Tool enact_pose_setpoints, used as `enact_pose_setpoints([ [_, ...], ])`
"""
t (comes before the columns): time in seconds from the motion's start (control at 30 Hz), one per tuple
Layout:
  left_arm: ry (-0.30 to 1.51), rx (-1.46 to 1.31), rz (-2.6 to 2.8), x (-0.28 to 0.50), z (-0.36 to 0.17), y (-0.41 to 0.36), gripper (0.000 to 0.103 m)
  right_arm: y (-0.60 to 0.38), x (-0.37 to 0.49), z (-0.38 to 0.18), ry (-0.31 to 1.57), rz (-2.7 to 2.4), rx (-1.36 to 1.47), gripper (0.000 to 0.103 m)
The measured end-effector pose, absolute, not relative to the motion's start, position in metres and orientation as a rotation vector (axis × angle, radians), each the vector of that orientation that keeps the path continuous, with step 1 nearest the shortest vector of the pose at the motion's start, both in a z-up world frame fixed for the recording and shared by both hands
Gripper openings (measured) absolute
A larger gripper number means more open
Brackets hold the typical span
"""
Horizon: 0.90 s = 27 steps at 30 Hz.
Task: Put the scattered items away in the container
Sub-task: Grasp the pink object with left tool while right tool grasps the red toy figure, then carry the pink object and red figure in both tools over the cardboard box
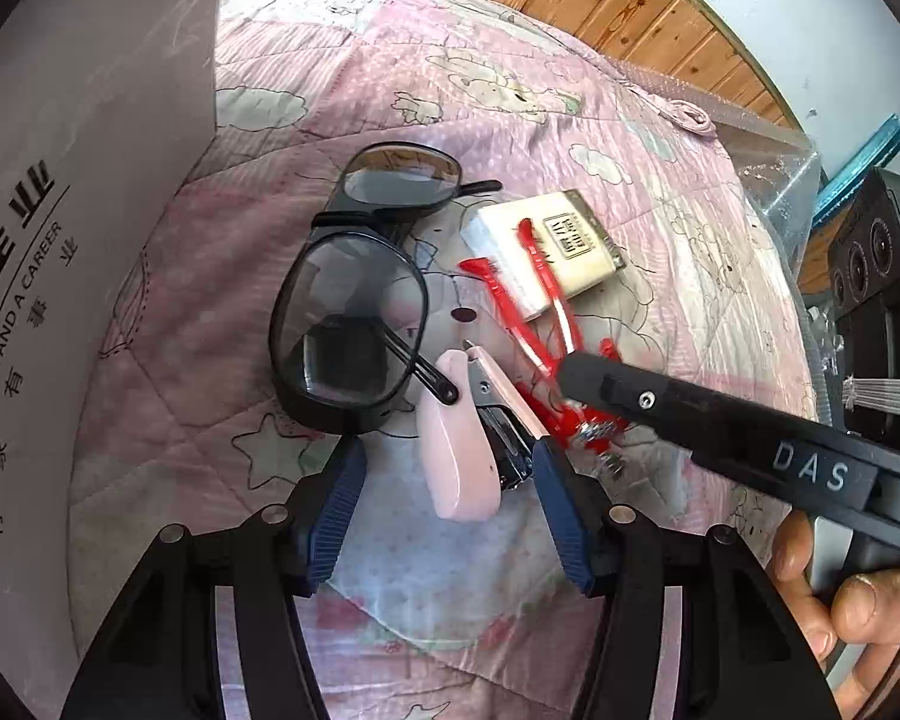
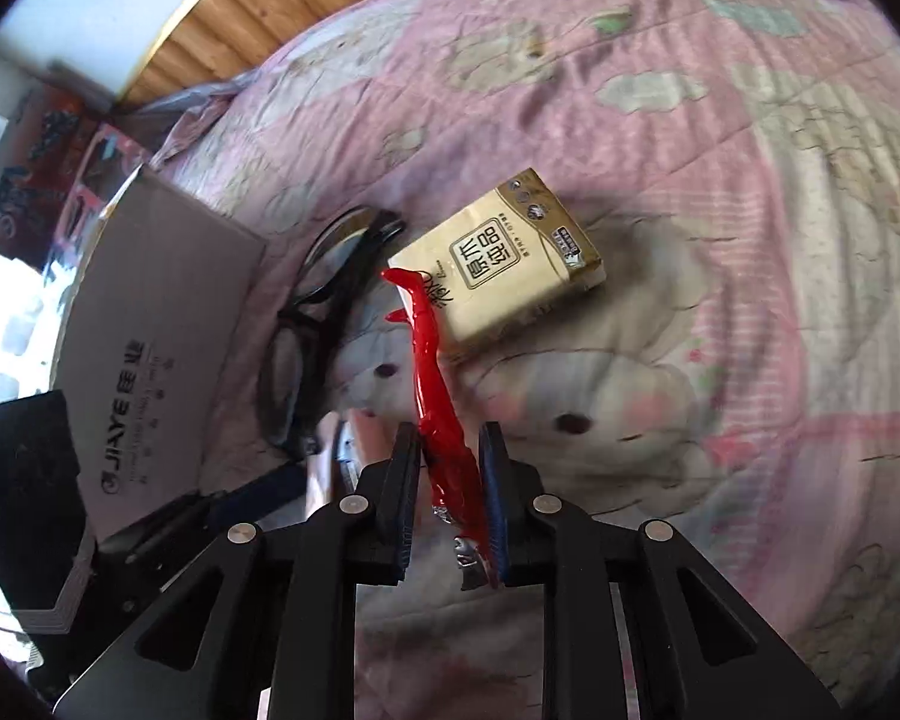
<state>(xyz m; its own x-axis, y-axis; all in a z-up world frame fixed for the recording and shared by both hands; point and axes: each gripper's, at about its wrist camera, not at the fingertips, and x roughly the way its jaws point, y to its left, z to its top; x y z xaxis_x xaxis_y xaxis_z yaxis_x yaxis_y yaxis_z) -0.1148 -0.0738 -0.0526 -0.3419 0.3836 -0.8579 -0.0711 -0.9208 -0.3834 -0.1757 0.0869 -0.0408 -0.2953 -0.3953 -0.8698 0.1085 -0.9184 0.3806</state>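
While the right tongs (image 2: 450,501) close around the red pliers (image 2: 435,396) near their pivot, the pads sit just beside the metal and contact on both sides cannot be confirmed from the right wrist view. The handles point away toward the far side and rest over the near corner of the tissue pack (image 2: 504,261), which lies on the pink quilt (image 2: 720,240) of the bed. The left tongs (image 1: 450,504) stand wide open and hold nothing, straddling the pink stapler (image 1: 456,438) without gripping it. Black glasses (image 1: 354,306) lie just left of the stapler, one temple tip touching its top. The grey cardboard box (image 1: 90,210), presumably the container, stands at the left.

The risk is a grip so near the pivot: the long handles may swing or the pliers may slip out on lifting. Rising handles could also drag the tissue pack, and the two tools are crowded together, so they may collide.
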Motion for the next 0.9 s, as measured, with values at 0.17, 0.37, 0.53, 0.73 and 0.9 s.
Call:
enact_pose_setpoints([
  [0.17,-0.337,-1.548,2.356,-0.113,-0.051,-0.045,0.054,0.121,-0.179,-0.035,-0.448,-2.34,1.662,0.015],
  [0.37,-0.367,-1.506,2.35,-0.127,-0.048,-0.026,0.044,0.124,-0.18,-0.04,-0.446,-2.345,1.683,0.02],
  [0.53,-0.414,-1.567,2.348,-0.143,-0.054,-0.015,0.049,0.124,-0.185,-0.051,-0.519,-2.288,1.705,0.022],
  [0.73,-0.367,-1.571,2.357,-0.152,-0.051,-0.012,0.051,0.129,-0.188,-0.058,-0.603,-2.264,1.715,0.026],
  [0.9,-0.308,-1.559,2.339,-0.157,-0.052,-0.013,0.027,0.127,-0.187,-0.051,-0.577,-2.285,1.675,0.017],
])
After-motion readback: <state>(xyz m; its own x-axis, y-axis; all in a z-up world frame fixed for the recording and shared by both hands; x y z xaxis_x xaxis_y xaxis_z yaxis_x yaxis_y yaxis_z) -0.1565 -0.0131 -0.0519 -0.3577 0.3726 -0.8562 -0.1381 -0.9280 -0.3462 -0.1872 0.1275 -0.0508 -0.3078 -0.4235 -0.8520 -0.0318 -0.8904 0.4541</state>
